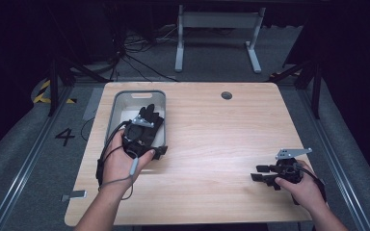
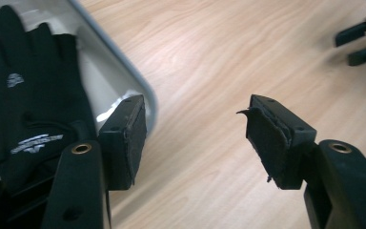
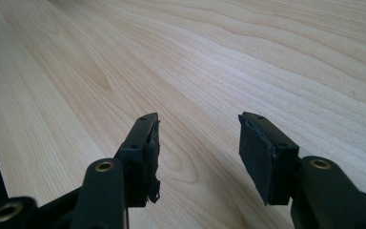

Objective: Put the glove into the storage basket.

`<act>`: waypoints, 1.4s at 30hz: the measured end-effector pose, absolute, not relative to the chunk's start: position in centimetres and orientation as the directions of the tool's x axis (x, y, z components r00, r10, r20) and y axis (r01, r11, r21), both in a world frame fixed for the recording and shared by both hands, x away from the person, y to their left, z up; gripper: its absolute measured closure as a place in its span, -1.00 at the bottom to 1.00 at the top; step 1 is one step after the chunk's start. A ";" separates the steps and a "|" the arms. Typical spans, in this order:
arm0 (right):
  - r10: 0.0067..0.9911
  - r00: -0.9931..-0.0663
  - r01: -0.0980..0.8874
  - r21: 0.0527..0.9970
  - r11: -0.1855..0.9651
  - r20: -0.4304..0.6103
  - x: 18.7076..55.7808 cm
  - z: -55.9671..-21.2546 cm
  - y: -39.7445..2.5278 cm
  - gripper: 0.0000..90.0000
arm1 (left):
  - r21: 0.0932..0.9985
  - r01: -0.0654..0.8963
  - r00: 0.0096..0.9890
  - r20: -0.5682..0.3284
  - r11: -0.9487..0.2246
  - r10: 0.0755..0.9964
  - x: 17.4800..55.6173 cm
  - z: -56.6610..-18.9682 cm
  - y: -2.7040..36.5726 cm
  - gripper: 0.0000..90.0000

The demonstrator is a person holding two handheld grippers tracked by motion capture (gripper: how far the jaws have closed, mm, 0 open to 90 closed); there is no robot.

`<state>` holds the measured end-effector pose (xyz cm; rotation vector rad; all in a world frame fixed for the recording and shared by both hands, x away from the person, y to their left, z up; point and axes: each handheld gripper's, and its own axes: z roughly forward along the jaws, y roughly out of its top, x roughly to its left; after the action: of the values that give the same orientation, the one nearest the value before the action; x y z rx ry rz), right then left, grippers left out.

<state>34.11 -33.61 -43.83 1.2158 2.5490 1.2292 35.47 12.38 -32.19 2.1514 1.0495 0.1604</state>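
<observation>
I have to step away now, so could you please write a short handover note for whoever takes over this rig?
Left gripper: open, holding nothing, at the grey bin's right rim.
Right gripper: open, holding nothing, low over the bare wooden table at its right side.
Black glove: lies flat in the bin, touched by neither gripper.
Done: glove is in the bin.
Left: nothing else is in sight to pack; check the glove sits fully inside.
</observation>
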 end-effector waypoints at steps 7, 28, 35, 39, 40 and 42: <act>0.681 -0.684 0.628 0.686 0.367 0.262 33.9 -43.8 -33.7 0.10 | 0.676 0.594 0.711 -0.188 -0.436 0.678 33.2 -34.5 11.6 -0.10; 0.680 -0.690 0.621 0.686 0.380 0.249 33.7 -44.0 -33.9 0.07 | 0.674 0.528 0.796 -0.180 -0.517 0.578 30.4 -41.0 10.2 -0.09; 0.654 -0.720 0.591 0.699 0.403 0.232 33.8 -44.6 -33.6 0.04 | 0.658 0.518 0.809 -0.168 -0.547 0.563 31.0 -43.1 10.0 -0.10; 0.658 -0.720 0.586 0.702 0.405 0.221 33.9 -44.9 -33.8 0.03 | 0.608 0.581 0.770 -0.193 -0.542 0.609 31.6 -44.5 10.1 -0.09; 0.661 -0.717 0.588 0.701 0.403 0.221 33.9 -45.0 -33.9 0.03 | 0.605 0.587 0.767 -0.204 -0.538 0.608 31.7 -44.6 10.1 -0.10; 0.664 -0.717 0.585 0.704 0.404 0.214 34.0 -45.1 -34.0 0.03 | 0.603 0.590 0.766 -0.208 -0.537 0.608 31.9 -44.7 10.2 -0.11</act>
<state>33.98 -33.97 -45.07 1.1364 2.5477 1.2140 31.86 10.18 -44.66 2.2836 0.8900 0.0352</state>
